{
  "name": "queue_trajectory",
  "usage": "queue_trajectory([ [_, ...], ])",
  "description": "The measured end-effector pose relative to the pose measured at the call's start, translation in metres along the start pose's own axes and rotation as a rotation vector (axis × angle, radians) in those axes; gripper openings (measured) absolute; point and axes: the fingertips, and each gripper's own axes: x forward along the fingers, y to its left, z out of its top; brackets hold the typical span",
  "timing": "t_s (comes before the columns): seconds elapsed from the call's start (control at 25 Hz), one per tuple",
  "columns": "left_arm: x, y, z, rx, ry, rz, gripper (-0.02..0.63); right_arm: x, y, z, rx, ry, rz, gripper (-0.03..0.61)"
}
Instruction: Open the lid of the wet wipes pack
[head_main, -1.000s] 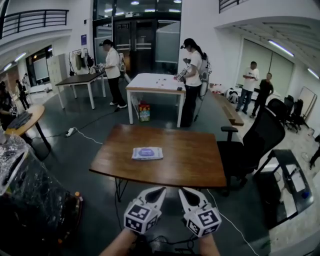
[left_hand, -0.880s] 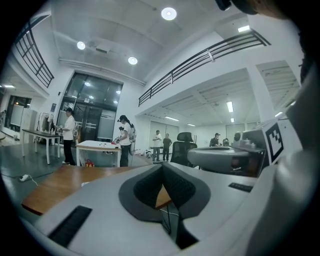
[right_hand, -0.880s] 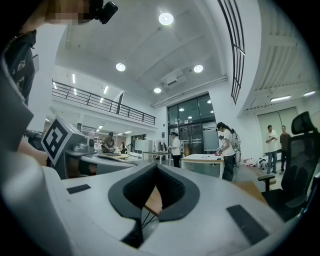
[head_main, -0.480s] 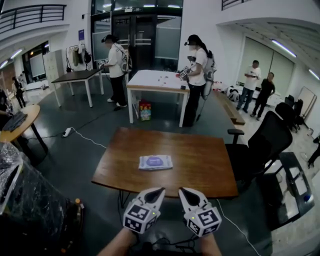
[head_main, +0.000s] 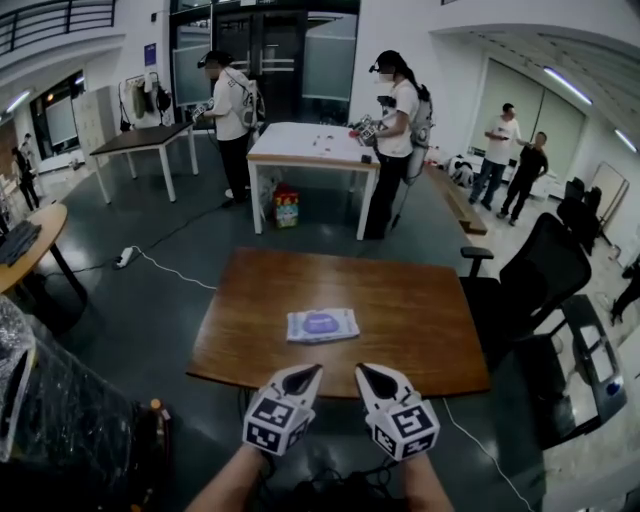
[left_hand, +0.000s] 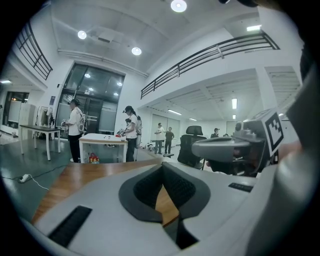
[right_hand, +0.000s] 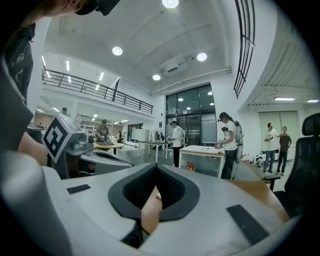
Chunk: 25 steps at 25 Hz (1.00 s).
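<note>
The wet wipes pack (head_main: 322, 325) is a flat white pouch with a purple lid label. It lies near the middle of the brown wooden table (head_main: 420, 330), lid closed. Both grippers hover side by side at the table's near edge, short of the pack and not touching it. My left gripper (head_main: 309, 371) is shut and holds nothing; in the left gripper view its dark pads (left_hand: 150, 187) meet at the tip over the tabletop. My right gripper (head_main: 365, 371) is also shut and holds nothing, its pads (right_hand: 172, 190) meeting the same way. Each gripper shows in the other's view.
A black office chair (head_main: 540, 275) stands at the table's right end. A plastic-wrapped bulk (head_main: 40, 400) sits at the lower left. Farther back are a white table (head_main: 310, 145) with two people at it, a round table (head_main: 25, 240) and a floor cable (head_main: 160, 268).
I have come closer to the wooden table. The pack now lies nearer to both gripper tips, which have reached the table's near edge. Both grippers stay shut.
</note>
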Motion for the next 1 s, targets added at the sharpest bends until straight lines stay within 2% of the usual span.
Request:
queue_trajectory([
  [0.32, 0.036, 0.037, -0.01, 0.0, 0.048, 0.032, 0.006, 0.044, -0.035, -0.02, 0.013, 0.062, -0.021, 0.011],
  [0.68, 0.09, 0.08, -0.028, 0.029, 0.061, 0.077, 0.006, 0.115, -0.082, -0.065, -0.001, 0.153, 0.037, 0.011],
  [0.88, 0.116, 0.102, -0.052, 0.024, 0.086, 0.087, 0.006, 0.15, -0.101, -0.098, 0.006, 0.231, 0.075, 0.011],
  [1.0, 0.133, 0.112, -0.069, 0.027, 0.13, 0.087, 0.008, 0.168, -0.112, -0.121, 0.0, 0.294, 0.091, 0.011],
])
